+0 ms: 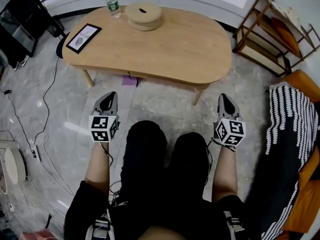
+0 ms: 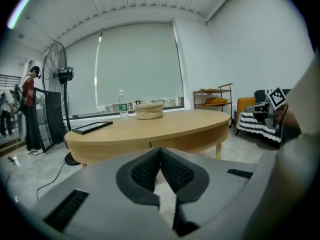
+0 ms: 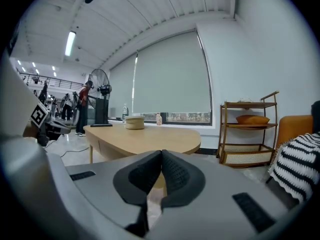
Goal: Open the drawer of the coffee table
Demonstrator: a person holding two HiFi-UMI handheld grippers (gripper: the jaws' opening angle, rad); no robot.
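The light wooden coffee table [image 1: 165, 44] stands in front of my knees. In the left gripper view its front apron [image 2: 150, 144] shows a thin vertical seam, and the drawer front looks flush with it. My left gripper [image 1: 111, 98] hovers low over the floor just short of the table's near edge, on its left side; its pads [image 2: 160, 151] meet with nothing between them. My right gripper [image 1: 223, 99] hangs at the same height by the table's right leg, jaws [image 3: 161, 154] also shut and empty. Neither gripper touches the table.
On the table stand a water bottle [image 1: 112, 3], a round woven box [image 1: 144, 16] and a black frame [image 1: 83, 37]. A wooden shelf rack [image 1: 270, 34] stands at back right, with a striped blanket [image 1: 290, 134] on an orange seat at right. Cables [image 1: 40, 134] trail on the floor at left.
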